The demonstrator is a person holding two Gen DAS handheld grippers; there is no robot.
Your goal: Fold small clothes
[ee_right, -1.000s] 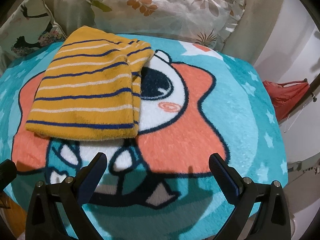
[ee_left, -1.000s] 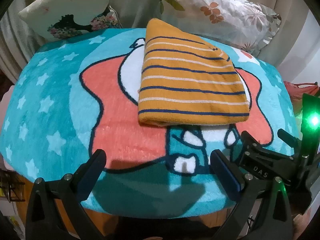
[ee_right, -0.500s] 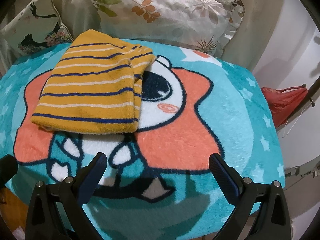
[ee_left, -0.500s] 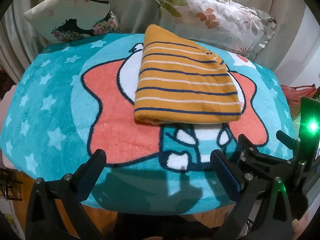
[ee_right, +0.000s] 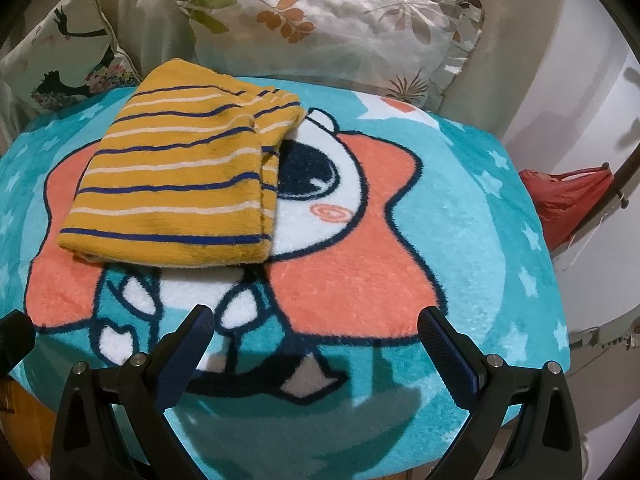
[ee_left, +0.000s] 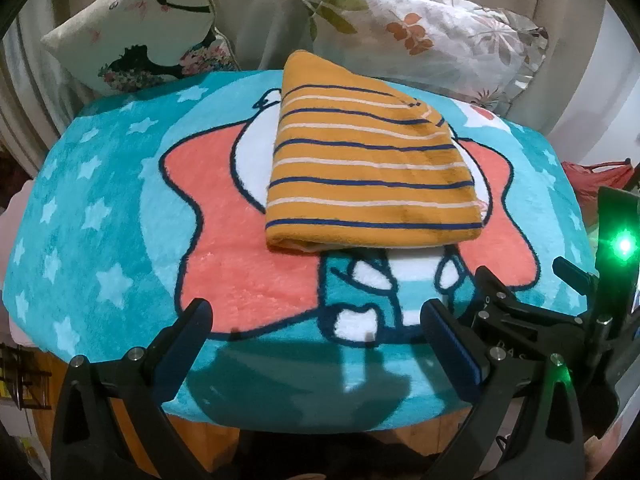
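Note:
A folded mustard-yellow garment with navy and white stripes [ee_left: 368, 172] lies on a teal cartoon-star blanket [ee_left: 100, 208]. It also shows in the right wrist view [ee_right: 180, 184], on the left half of the blanket [ee_right: 460, 220]. My left gripper [ee_left: 316, 320] is open and empty, held back over the blanket's near edge, short of the garment. My right gripper [ee_right: 316, 328] is open and empty, also near the front edge, to the right of the garment. The right gripper's black body [ee_left: 540, 320] shows at the left wrist view's lower right.
Two pillows lean at the back: a bird-print one [ee_left: 140, 36] on the left and a leaf-print one [ee_left: 424, 36] on the right. A red bag [ee_right: 568, 200] hangs past the blanket's right edge. A wooden surface edge [ee_left: 132, 436] shows under the blanket's front.
Both grippers have drawn back and up from the garment; it now sits farther away and more of the blanket's front edge shows. The garment has not moved.

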